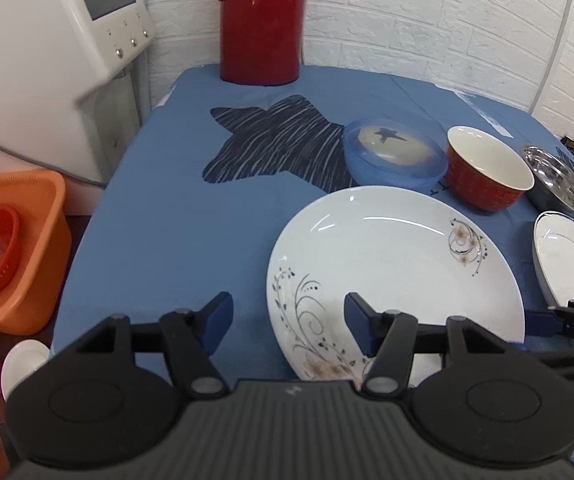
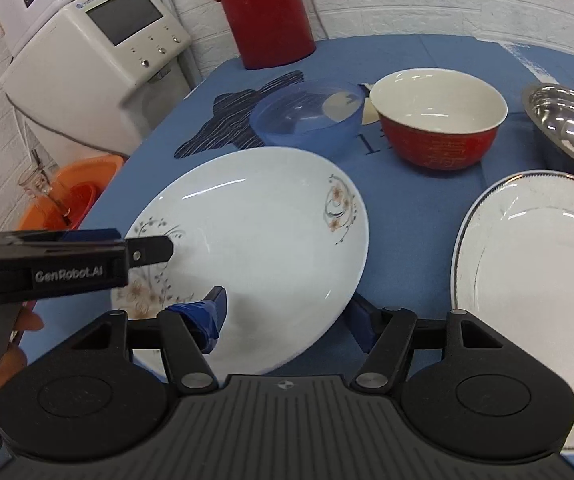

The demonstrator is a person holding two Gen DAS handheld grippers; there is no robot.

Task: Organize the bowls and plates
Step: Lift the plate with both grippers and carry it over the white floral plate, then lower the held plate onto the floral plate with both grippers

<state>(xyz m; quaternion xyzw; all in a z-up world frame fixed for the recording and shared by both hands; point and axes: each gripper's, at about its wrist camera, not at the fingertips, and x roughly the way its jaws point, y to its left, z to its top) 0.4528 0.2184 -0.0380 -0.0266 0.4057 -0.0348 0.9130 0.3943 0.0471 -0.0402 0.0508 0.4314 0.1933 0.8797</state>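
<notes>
A white brick wall (image 1: pixel 427 20) is backing a table under a blue cloth (image 1: pixel 167 220), with a white appliance (image 1: pixel 47 40) standing off its left edge. A red thermos jug (image 1: pixel 261 20) is standing at the far edge of the cloth. The floral plate (image 1: pixel 399 264) — the largest dish — is sitting near the front centre, tilted, its right side raised off the cloth in the right wrist view. To its right a silver-rimmed plate (image 2: pixel 535 248) is lying flat, apart from it. Behind these a red bowl (image 2: pixel 439 120) is standing between a translucent blue bowl (image 2: pixel 307 116) and a steel bowl (image 2: pixel 567 124). An orange basin (image 1: pixel 19 240) is sitting lower, left of the table. The left gripper (image 1: pixel 287 320) is hovering with fingers spread wide, its right finger over the floral plate's near-left rim, gripping nothing. The right gripper (image 2: pixel 287 312) is likewise gaping wide — one finger above the plate's rim, the other below it, straddling without clamping.
</notes>
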